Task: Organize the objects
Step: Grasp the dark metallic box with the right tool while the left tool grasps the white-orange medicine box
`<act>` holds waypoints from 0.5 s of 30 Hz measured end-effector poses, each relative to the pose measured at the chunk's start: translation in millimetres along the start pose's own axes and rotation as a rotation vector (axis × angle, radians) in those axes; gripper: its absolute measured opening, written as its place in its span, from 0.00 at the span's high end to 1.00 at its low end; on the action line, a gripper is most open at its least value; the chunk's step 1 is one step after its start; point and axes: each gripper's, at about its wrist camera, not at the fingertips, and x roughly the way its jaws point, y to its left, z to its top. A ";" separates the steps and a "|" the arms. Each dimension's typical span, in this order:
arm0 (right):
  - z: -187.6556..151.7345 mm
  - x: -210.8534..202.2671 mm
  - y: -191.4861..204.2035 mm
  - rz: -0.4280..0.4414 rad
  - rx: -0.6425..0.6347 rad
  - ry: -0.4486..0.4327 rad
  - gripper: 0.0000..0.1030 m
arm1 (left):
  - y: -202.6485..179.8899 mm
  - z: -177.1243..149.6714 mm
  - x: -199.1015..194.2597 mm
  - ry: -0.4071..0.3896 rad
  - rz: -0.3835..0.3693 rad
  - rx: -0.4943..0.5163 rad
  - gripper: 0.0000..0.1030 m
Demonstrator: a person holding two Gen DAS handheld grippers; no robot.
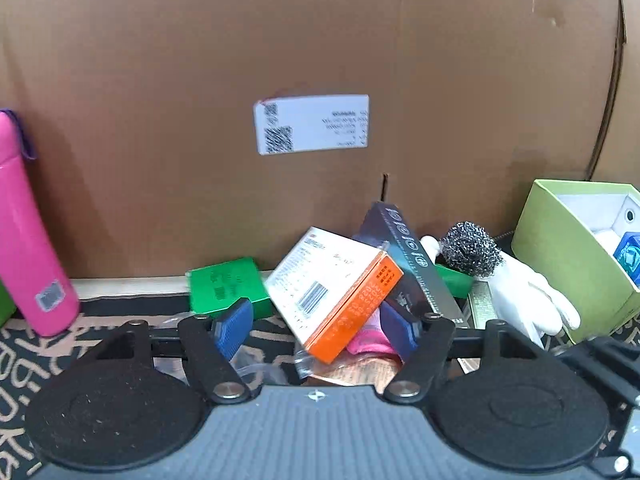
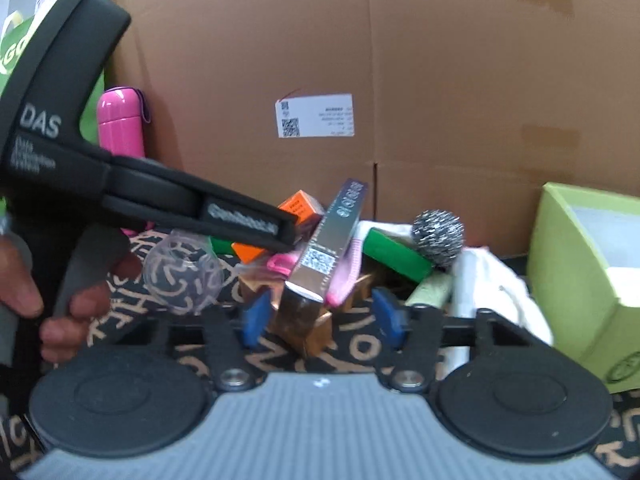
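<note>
- Two grippers work over one heap at the foot of the cardboard box (image 1: 320, 40); the heap lies just in front of that box's wall, on a patterned cloth (image 2: 360, 348).
- Left gripper (image 1: 316, 322): its blue pads stand spread and released, with the orange-and-white carton (image 1: 332, 292) tilted between them. Whether either pad touches the carton I cannot tell.
- Right gripper (image 2: 320, 318): fingers apart, holding nothing, with the dark slim box (image 2: 332, 240) propped just ahead of them.
- The carton is my guess for the next pick. It should be light and stiff, with glossy faces that may slip. Taking it across the short orange end, squarely, looks safest; a corner grip could crush it.
- The slim box leans on its neighbours and will probably topple once the carton moves.
- The steel scourer (image 1: 470, 250), further right along the cardboard box, is springy and snag-prone. The white glove (image 1: 528, 296) beside it is limp.
- The lime-green bin (image 1: 572, 248), at the right end of the cardboard box, seems a likely destination.
- Hard to read: what lies beneath the carton, where only a pink scrap and clear plastic show. The pink bottle (image 1: 28, 240), at the box's left end, is cut off by the frame. The print is blurred.
</note>
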 end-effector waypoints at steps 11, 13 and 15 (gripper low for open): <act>-22.9 -47.1 -20.7 0.005 -0.004 0.015 0.78 | 0.5 -20.3 -38.9 -0.005 -0.118 -0.042 0.76; -31.7 -64.5 -19.3 -0.003 -0.027 0.015 0.78 | 6.1 -33.8 -62.8 -0.017 -0.171 -0.076 0.76; -43.2 -83.5 -15.5 -0.027 -0.076 0.015 0.78 | 9.4 -52.8 -84.0 -0.005 -0.211 -0.108 0.78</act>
